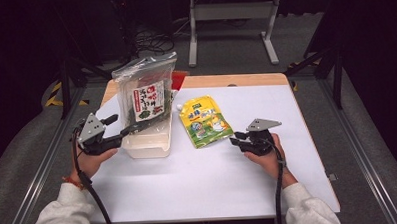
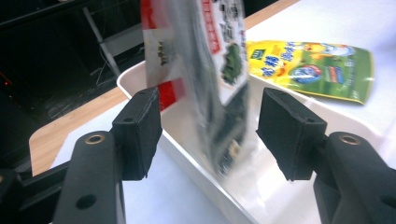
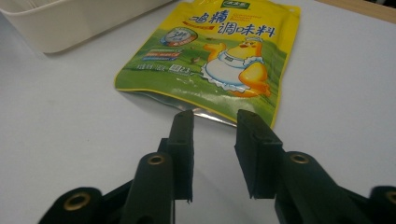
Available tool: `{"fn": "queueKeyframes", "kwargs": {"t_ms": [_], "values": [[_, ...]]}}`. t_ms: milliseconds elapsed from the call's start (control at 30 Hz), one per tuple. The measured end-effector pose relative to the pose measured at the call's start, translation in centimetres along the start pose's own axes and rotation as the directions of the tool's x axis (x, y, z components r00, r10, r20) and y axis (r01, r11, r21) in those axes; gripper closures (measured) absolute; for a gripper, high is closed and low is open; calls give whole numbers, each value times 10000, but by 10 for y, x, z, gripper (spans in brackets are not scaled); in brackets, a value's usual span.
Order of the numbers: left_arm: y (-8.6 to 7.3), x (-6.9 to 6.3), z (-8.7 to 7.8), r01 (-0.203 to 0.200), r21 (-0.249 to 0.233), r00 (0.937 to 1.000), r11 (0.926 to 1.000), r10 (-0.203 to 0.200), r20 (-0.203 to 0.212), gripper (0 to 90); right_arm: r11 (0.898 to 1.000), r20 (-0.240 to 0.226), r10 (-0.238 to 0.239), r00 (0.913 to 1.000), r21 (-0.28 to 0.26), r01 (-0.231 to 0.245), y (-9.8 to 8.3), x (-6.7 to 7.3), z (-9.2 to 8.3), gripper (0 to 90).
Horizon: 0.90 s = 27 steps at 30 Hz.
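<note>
Standing upright in the white tub (image 1: 146,144) at the counter's (image 1: 199,187) left, the seaweed packet (image 1: 147,96) sat between the left claw's (image 2: 209,135) parted, non-touching pads. Rightward, the yellow seasoning pouch (image 1: 205,121) lay flat, long axis pointing away, its bottom edge just ahead of the half-open, empty right claw (image 3: 214,154), the nearer one.

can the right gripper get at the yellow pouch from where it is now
Probably yes: the right gripper points at the near edge of the yellow pouch, jaws apart, with bare table between and nothing in the way.
</note>
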<state>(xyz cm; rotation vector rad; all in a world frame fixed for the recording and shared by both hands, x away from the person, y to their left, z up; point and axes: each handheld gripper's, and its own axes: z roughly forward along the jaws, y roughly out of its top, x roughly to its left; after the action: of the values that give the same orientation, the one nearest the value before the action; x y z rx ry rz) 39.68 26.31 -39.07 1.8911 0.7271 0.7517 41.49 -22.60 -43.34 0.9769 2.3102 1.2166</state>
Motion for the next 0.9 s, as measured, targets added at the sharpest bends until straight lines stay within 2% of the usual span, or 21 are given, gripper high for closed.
{"fn": "queueKeyframes", "kwargs": {"t_ms": [133, 167, 267, 300, 333, 367, 467, 567, 667, 733, 767, 800, 833, 900], "values": [[-6, -12, -11, 70, 137, 10000, 9999, -70, -24, 316, 9995, 164, 294, 9994, -135, -292, 5, -6, 7, 556], [-8, -16, -13, 171, 185, 9997, 9997, -174, 177, 316, 9995, 164, 294, 9994, -135, -292, 5, -6, 7, 556], [-15, -31, -20, -133, 445, 9993, 9989, 118, 351, 283, 9983, 234, 555, 9982, -173, -551, 9, -11, 14, 521], [-19, -39, -25, -98, 443, 9984, 9990, 73, 562, 277, 9980, 271, 631, 9976, -100, -629, 11, -14, 19, 520], [-19, -39, -25, -98, 443, 9984, 9990, 73, 562, 282, 9975, 287, 697, 9972, -118, -693, 11, -16, 21, 518], [-21, -43, -27, -137, 524, 9973, 9985, 98, 730, 282, 9975, 287, 697, 9972, -118, -693, 11, -16, 21, 518], [-27, -62, -35, -147, 619, 9898, 9980, 58, 1424, 306, 9963, 337, 841, 9959, 157, -847, 11, -21, 30, 503], [-34, -74, -36, -3, 770, 9830, 9970, -138, 1829, 295, 9951, 339, 961, 9948, 200, -968, 12, -26, 34, 490], [-40, -82, -31, 269, 887, 9751, 9957, -457, 2172, 287, 9958, 409, 808, 9959, 410, -824, 13, -28, 39, 470], [-42, -87, -24, 197, 1118, 9704, 9935, -459, 2372, 272, 9953, 436, 796, 9959, 516, -818, 15, -32, 44, 454], [-43, -90, -22, 87, 1190, 9681, 9929, -382, 2476, 270, 9937, 425, 943, 9946, 575, -966, 15, -34, 47, 444], [-43, -90, -22, 87, 1190, 9681, 9929, -382, 2476, 267, 9937, 425, 943, 9946, 575, -966, 15, -34, 47, 444], [-44, -92, -20, 85, 1272, 9636, 9918, -421, 2641, 267, 9917, 426, 1074, 9933, 670, -1101, 15, -36, 50, 419], [-45, -95, -18, 19, 1418, 9569, 9899, -429, 2874, 258, 9920, 380, 1139, 9928, 507, -1158, 15, -38, 54, 400]]}}
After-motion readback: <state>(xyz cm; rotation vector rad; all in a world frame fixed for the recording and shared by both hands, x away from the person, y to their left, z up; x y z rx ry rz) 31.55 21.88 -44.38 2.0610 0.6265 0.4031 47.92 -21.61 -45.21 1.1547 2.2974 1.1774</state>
